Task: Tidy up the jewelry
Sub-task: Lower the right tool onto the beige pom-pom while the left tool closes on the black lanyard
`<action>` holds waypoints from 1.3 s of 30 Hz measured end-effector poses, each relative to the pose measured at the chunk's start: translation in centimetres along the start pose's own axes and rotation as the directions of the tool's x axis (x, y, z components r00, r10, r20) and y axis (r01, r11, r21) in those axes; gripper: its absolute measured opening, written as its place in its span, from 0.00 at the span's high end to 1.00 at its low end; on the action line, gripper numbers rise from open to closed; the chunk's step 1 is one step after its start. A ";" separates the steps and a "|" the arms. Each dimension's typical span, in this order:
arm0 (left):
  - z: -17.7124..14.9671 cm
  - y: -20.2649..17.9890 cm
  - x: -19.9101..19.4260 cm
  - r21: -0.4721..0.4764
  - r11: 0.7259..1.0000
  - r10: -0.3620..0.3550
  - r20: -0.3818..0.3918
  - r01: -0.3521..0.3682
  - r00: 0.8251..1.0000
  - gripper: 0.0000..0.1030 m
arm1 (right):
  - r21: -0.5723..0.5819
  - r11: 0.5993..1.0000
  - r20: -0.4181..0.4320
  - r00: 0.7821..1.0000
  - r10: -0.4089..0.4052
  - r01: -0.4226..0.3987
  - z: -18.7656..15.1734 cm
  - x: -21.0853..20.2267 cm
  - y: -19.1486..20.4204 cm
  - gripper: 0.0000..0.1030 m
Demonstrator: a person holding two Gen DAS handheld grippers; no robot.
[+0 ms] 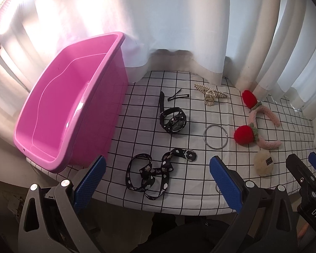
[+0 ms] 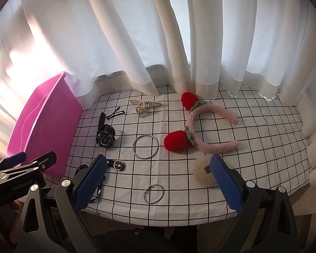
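Jewelry lies scattered across the table, none yet in my pink bin [image 1: 69,97] at its left edge, both jaws released and empty, so next I lower onto the lanyard [image 1: 151,172].

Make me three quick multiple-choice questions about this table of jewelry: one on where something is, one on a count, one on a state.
1. Where is the watch relative to the tub?
A. inside it
B. on the cloth beside it
C. under it

2. How many plain metal rings lie on the cloth?
A. one
B. two
C. four

3. What is in the right tool?
A. nothing, it is open
B. the headband
C. the watch

Answers: 1 B, the watch lies on the cloth right of the tub. 2 B, a large ring and a small ring. 3 A, its fingers stand apart over the cloth.
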State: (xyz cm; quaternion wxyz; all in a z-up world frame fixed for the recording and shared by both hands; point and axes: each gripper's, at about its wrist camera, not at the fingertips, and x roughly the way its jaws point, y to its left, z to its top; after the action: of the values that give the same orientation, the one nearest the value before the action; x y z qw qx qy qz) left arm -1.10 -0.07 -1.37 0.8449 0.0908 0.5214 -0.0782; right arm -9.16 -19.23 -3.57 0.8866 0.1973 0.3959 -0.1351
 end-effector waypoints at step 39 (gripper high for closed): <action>-8.6 2.9 17.7 -0.099 0.995 -0.030 -0.161 0.014 0.987 0.06 | 0.021 0.993 -0.165 0.980 -0.115 0.120 -6.4 13.7 -10.2 0.09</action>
State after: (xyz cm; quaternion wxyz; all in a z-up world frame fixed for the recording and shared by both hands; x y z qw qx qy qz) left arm -0.08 4.09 -20.83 0.8022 0.0496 0.5924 -0.0545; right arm -8.42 -26.50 -20.27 0.8384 0.1978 0.4762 -0.1765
